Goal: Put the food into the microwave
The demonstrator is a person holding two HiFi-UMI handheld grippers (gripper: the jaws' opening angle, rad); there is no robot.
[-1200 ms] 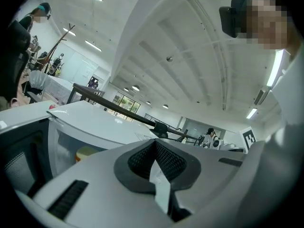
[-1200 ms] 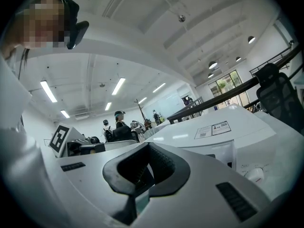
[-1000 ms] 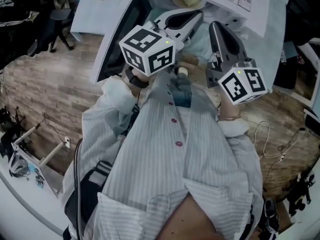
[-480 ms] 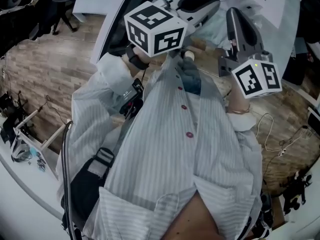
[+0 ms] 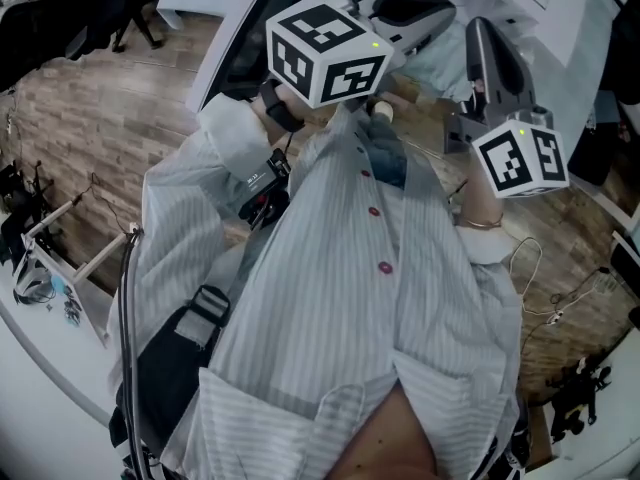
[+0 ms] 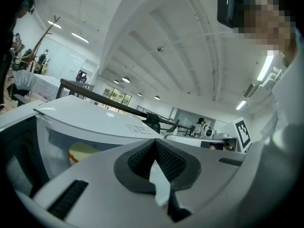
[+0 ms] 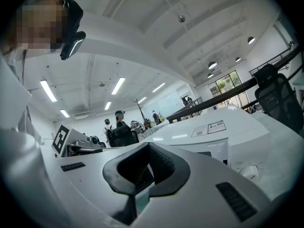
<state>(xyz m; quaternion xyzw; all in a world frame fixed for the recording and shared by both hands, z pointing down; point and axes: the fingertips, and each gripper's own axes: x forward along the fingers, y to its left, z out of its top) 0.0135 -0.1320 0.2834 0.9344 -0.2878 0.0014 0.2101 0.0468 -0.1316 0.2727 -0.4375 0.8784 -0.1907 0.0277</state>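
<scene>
The white microwave (image 5: 565, 38) stands at the top of the head view, its door (image 5: 235, 43) swung open to the left. In the left gripper view a pale yellow food item (image 6: 84, 152) lies inside the microwave's cavity (image 6: 52, 146). My left gripper (image 5: 440, 16) is held level before my chest and points at the opening; its jaws are shut with nothing in them (image 6: 154, 148). My right gripper (image 5: 480, 28) hangs beside it, also shut and empty (image 7: 148, 159). It faces the microwave's front (image 7: 209, 134) near a round knob (image 7: 249, 171).
My striped shirt (image 5: 350, 298) fills most of the head view. Wood floor (image 5: 90, 138) with cables (image 5: 535, 288) lies around. The gripper views show a long dark-edged table (image 6: 95, 96), office chairs (image 7: 278, 96) and people (image 7: 118, 122) in the background.
The head view has tilted, so both marker cubes sit a little higher and further right in the picture. The left gripper has turned slightly. Both grippers stay shut.
</scene>
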